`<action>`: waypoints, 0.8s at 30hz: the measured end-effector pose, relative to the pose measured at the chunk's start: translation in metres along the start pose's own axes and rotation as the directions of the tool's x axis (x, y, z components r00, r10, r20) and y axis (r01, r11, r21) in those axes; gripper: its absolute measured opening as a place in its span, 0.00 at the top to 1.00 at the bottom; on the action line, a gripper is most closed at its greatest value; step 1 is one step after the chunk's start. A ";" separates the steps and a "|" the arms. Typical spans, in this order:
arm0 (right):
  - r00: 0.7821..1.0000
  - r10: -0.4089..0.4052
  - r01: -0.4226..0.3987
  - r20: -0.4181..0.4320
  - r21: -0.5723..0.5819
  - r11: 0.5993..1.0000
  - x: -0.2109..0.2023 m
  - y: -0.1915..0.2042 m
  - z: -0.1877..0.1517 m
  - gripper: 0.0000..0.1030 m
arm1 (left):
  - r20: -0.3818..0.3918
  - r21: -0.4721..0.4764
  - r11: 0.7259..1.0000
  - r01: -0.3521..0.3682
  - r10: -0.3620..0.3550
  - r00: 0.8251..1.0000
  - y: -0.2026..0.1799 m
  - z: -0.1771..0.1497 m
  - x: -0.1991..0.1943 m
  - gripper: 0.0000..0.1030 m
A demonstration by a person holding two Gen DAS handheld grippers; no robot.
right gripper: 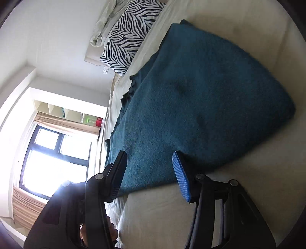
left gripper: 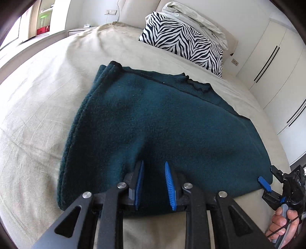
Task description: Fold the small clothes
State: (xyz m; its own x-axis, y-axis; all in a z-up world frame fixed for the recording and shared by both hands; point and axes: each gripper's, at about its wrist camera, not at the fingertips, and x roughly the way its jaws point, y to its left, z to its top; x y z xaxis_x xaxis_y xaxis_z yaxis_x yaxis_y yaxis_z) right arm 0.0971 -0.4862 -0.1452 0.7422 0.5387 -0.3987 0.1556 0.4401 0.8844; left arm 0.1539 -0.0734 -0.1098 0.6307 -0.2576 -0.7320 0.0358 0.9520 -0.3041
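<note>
Two grippers are working at the near edge of one folded garment, and you are holding both of them over a bed point(left gripper: 38, 107) that is filling most of each view; its beige sheet is lying wrinkled around the cloth. Behind it, near the headboard, a zebra-striped pillow point(left gripper: 183, 42) is leaning with a pale crumpled bedcover point(left gripper: 193, 17) lying on top of it; a white wardrobe point(left gripper: 271, 63) is standing at the right side of the left wrist view, and a bright window point(right gripper: 51, 160) is showing in the right wrist view.

The dark teal sweater point(left gripper: 162, 122) is lying flat on the middle of the sheet, folded into a broad shape, with its ribbed collar at the far edge, toward the pillow; its near edge is lying just in front of your grippers.

Your left gripper point(left gripper: 154, 183) is pointing down at the near hem; its blue pads are standing narrowly apart over the fabric, and I cannot tell if they are pinching any cloth. Your right gripper point(right gripper: 151, 176) is at the near right corner of the sweater; its jaws are standing open, one finger above the cloth and one beside its edge, not pressing on it. Your right hand point(left gripper: 285, 224) is showing at the lower right of the left wrist view, wrapping the handle.
</note>
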 end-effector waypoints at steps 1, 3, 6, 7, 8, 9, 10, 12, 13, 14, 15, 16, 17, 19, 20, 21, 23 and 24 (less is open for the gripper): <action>0.999 -0.005 0.004 0.043 0.031 1.000 -0.014 -0.008 0.007 0.53 | 0.000 -0.013 1.000 -0.004 0.004 1.000 0.010 0.000 -0.002 0.75; 0.992 -0.032 0.024 0.119 0.067 0.997 -0.041 -0.022 0.017 0.53 | -0.004 -0.060 0.998 0.034 -0.034 0.999 0.028 -0.004 -0.007 0.75; 0.976 -0.088 0.073 0.198 0.085 0.994 -0.076 -0.033 0.021 0.53 | -0.002 -0.091 0.994 0.061 -0.061 0.998 0.040 -0.012 -0.014 0.79; 0.969 -0.106 0.087 0.222 0.093 0.992 -0.088 -0.037 0.021 0.53 | -0.002 -0.085 0.995 0.053 -0.053 0.999 0.040 -0.014 -0.017 0.79; 0.965 -0.107 0.085 0.238 0.104 0.991 -0.099 -0.040 0.019 0.53 | 0.000 -0.083 0.996 0.044 -0.044 0.999 0.039 -0.017 -0.021 0.78; 0.963 -0.106 0.080 0.248 0.111 0.991 -0.110 -0.042 0.016 0.52 | 0.002 -0.086 0.996 0.024 -0.024 1.000 0.038 -0.019 -0.027 0.69; 0.961 -0.107 0.081 0.255 0.110 0.991 -0.123 -0.044 0.011 0.52 | 0.017 -0.091 0.996 0.019 -0.017 1.000 0.037 -0.022 -0.035 0.56; 0.962 -0.112 0.093 0.251 0.087 0.992 -0.135 -0.041 -0.001 0.45 | 0.071 -0.107 0.994 0.032 -0.025 0.997 0.036 -0.029 -0.054 0.39; 0.964 -0.108 0.093 0.242 0.073 0.993 -0.146 -0.041 -0.006 0.44 | 0.099 -0.125 0.992 0.033 -0.021 0.995 0.034 -0.034 -0.063 0.30; 0.968 -0.103 0.090 0.230 0.063 0.994 -0.148 -0.039 -0.011 0.44 | 0.118 -0.141 0.989 0.043 -0.027 0.993 0.033 -0.039 -0.069 0.28; 0.971 -0.096 0.084 0.218 0.065 0.994 -0.152 -0.038 -0.015 0.44 | 0.123 -0.153 0.986 0.059 -0.040 0.992 0.031 -0.044 -0.072 0.27; 0.976 -0.079 0.066 0.204 0.070 0.995 -0.150 -0.037 -0.018 0.44 | 0.120 -0.158 0.984 0.078 -0.059 0.991 0.028 -0.048 -0.074 0.27; 0.981 -0.055 0.042 0.184 0.076 0.996 -0.145 -0.034 -0.020 0.44 | 0.115 -0.153 0.984 0.096 -0.079 0.990 0.024 -0.053 -0.075 0.27; 0.989 -0.027 0.017 0.149 0.066 0.998 -0.130 -0.023 -0.024 0.44 | 0.100 -0.134 0.985 0.113 -0.100 0.990 0.014 -0.061 -0.073 0.27; 0.990 -0.025 0.018 0.137 0.058 0.998 -0.124 -0.019 -0.025 0.44 | 0.087 -0.127 0.985 0.118 -0.108 0.990 0.010 -0.064 -0.071 0.27; 0.991 -0.029 0.021 0.129 0.057 0.998 -0.120 -0.017 -0.026 0.44 | 0.077 -0.126 0.984 0.127 -0.118 0.990 0.007 -0.066 -0.069 0.27; 0.991 -0.034 0.025 0.128 0.073 0.997 -0.115 -0.020 -0.027 0.44 | 0.065 -0.133 0.981 0.138 -0.130 0.989 0.004 -0.069 -0.066 0.27; 0.991 -0.039 0.028 0.131 0.088 0.996 -0.112 -0.024 -0.026 0.44 | 0.059 -0.131 0.982 0.139 -0.132 0.989 0.002 -0.070 -0.064 0.27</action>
State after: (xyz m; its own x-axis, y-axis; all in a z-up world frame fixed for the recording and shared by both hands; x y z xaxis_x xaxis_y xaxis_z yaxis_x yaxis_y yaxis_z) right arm -0.0072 -0.5382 -0.1277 0.8145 0.4224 -0.3978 0.2331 0.3897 0.8910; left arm 0.0596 -0.0668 -0.1056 0.6653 -0.3708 -0.6480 0.0211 0.8769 -0.4802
